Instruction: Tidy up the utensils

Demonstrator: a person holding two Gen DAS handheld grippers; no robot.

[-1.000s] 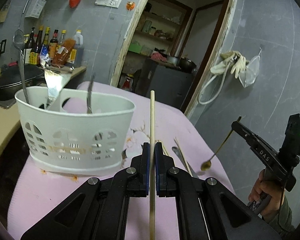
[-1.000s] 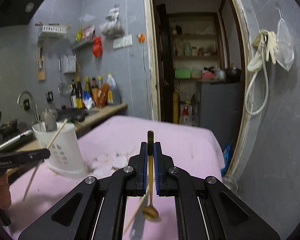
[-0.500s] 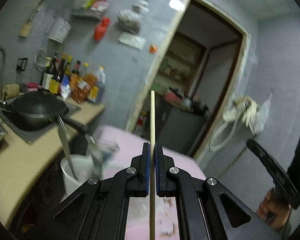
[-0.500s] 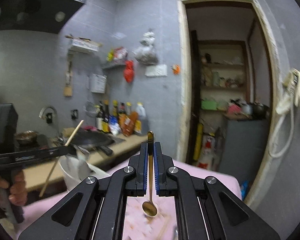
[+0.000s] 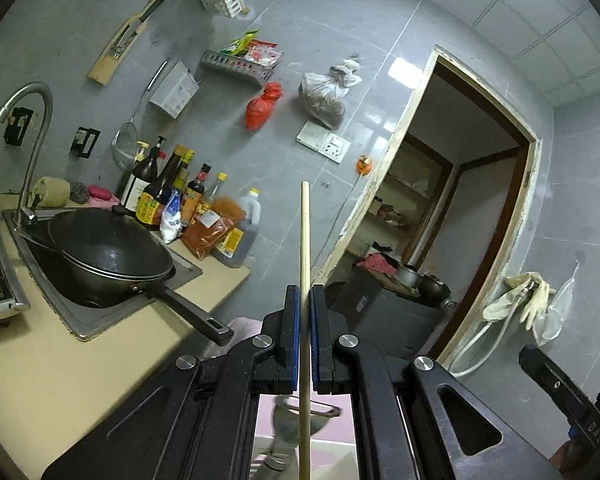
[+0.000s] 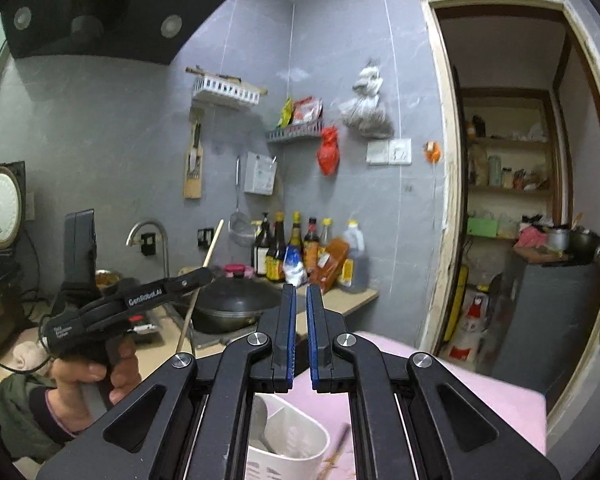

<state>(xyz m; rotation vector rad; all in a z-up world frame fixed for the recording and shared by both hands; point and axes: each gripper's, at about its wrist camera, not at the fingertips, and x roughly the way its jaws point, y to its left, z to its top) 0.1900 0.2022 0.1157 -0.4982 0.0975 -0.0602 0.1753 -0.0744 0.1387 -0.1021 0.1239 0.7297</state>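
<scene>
My left gripper (image 5: 305, 292) is shut on a pale wooden chopstick (image 5: 305, 232), which stands upright through the pads and reaches above and below them. In the right wrist view that left gripper (image 6: 198, 278) is at the left, held by a hand (image 6: 88, 376), with the chopstick (image 6: 210, 252) slanting through it. My right gripper (image 6: 301, 290) has its jaws drawn together with only a narrow slit, and nothing shows between the pads. Below it, seen through its frame, is the white utensil holder (image 6: 316, 446). A blurred brown thin thing (image 6: 342, 438) lies just right of the holder; I cannot tell what it is.
A black wok (image 5: 108, 256) sits in the sink (image 5: 80, 320) under a tap (image 5: 32, 132), with sauce bottles (image 5: 168, 196) behind. The pink-covered table (image 6: 460, 392) lies below both grippers. An open doorway (image 6: 512, 184) is at the right. The right gripper's body (image 5: 556, 388) shows at lower right.
Both grippers have risen and the views have swung up to the wall. The holder has sunk beneath the jaws. The gold spoon held between the right pads is no longer there.
</scene>
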